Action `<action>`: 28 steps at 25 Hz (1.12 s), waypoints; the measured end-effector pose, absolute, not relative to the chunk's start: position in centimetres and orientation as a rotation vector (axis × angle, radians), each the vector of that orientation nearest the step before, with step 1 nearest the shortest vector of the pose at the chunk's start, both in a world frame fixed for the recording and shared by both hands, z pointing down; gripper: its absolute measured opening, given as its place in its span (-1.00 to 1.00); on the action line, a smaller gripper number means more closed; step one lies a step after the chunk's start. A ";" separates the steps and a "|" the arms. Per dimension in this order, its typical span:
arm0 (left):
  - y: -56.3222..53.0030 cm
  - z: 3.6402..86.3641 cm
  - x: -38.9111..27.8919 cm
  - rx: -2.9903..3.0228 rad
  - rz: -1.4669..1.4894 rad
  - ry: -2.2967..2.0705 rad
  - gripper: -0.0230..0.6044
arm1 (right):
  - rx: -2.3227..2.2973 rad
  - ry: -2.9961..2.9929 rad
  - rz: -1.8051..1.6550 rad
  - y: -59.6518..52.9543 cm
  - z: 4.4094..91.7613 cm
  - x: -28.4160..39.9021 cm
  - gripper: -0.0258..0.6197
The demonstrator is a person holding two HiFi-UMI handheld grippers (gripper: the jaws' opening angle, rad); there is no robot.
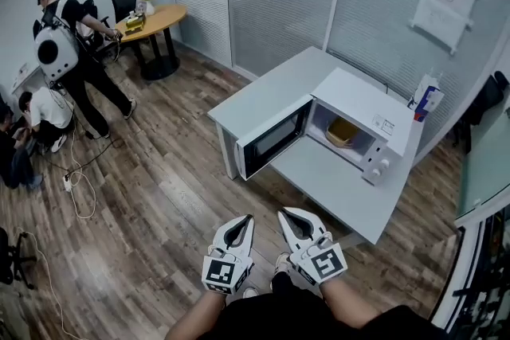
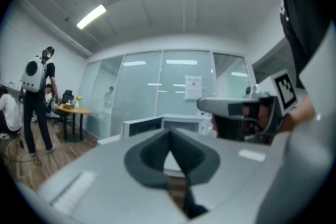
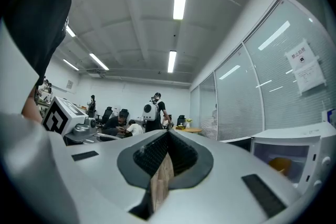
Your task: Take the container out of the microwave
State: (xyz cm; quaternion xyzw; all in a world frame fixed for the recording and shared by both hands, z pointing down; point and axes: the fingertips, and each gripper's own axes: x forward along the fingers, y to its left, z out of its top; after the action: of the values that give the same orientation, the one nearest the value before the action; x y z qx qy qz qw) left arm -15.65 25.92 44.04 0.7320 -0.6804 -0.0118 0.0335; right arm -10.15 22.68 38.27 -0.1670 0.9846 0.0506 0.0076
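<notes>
A white microwave (image 1: pixel 360 117) stands on a grey table (image 1: pixel 263 95) with its door (image 1: pixel 273 141) swung open to the left. Inside it sits a yellow container (image 1: pixel 343 131), which also shows in the right gripper view as the yellow container (image 3: pixel 279 164) in the oven's cavity (image 3: pixel 294 152). Both grippers are held low and close together, well short of the table. My left gripper (image 1: pixel 249 219) is shut and holds nothing; its tips (image 2: pixel 169 131) meet. My right gripper (image 1: pixel 281 212) is shut too, tips (image 3: pixel 168 132) together and nothing between them.
A blue and white carton (image 1: pixel 428 101) stands beside the microwave. Glass partition walls run behind the table. At the far left, people (image 1: pixel 68 52) stand and crouch near a round wooden table (image 1: pixel 157 18), with a cable (image 1: pixel 80 187) trailing over the wooden floor.
</notes>
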 end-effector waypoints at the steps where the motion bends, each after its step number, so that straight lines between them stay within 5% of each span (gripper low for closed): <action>1: 24.9 44.1 -15.7 2.257 -0.021 -2.099 -0.91 | -0.547 3.073 0.151 21.5 38.0 -10.0 -0.92; 28: 0.7 44.2 -11.0 2.368 0.101 -1.958 -0.91 | -0.745 2.980 0.038 -2.4 39.4 -3.4 -0.92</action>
State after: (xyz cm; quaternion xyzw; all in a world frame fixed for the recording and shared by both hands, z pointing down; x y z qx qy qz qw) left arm -11.02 0.73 44.22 0.7699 -0.6364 0.0329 0.0336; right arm -3.38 -2.43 39.44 -0.2424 0.9695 0.0122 0.0349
